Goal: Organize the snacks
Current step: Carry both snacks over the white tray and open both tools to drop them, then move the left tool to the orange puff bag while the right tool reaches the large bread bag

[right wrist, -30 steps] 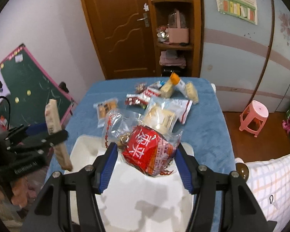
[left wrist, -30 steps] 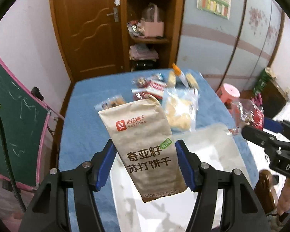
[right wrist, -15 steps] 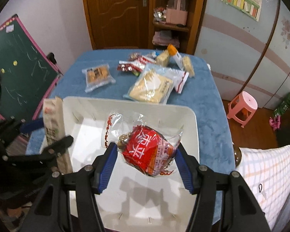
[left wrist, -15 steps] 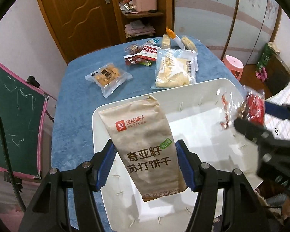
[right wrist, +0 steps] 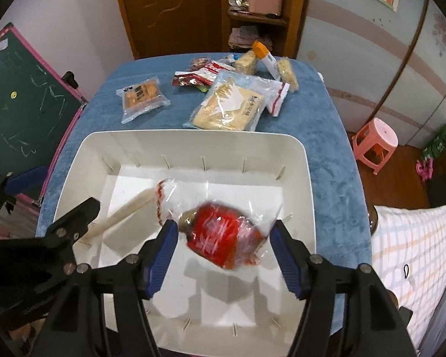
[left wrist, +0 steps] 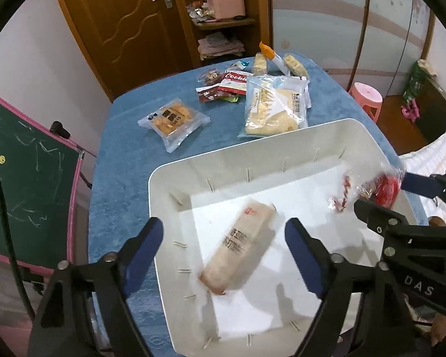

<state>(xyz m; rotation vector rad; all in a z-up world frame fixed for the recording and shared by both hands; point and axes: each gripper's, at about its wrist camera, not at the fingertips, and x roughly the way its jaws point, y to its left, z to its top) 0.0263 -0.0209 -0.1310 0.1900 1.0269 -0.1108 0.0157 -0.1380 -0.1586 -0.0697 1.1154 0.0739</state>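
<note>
Left wrist: fingers (left wrist: 223,247) released cracker bag (left wrist: 238,247).

The left black plastic two-finger gripper (left wrist: 223,241) is showing angular, strut-like arms, each one ending in a long blue rubber finger pad (left wrist: 144,254). Round silver screw heads are sitting at the joints of both arms. The right black plastic two-finger gripper (right wrist: 223,242) is showing the same build: dark faceted struts, blue ribbed pads (right wrist: 160,258) on the inner faces, and silver screws gleaming along the linkage. In the left wrist view, white letters reading "DAS" are appearing on the right gripper's body. A thin black cable is curving down the left edge of that view.
</note>
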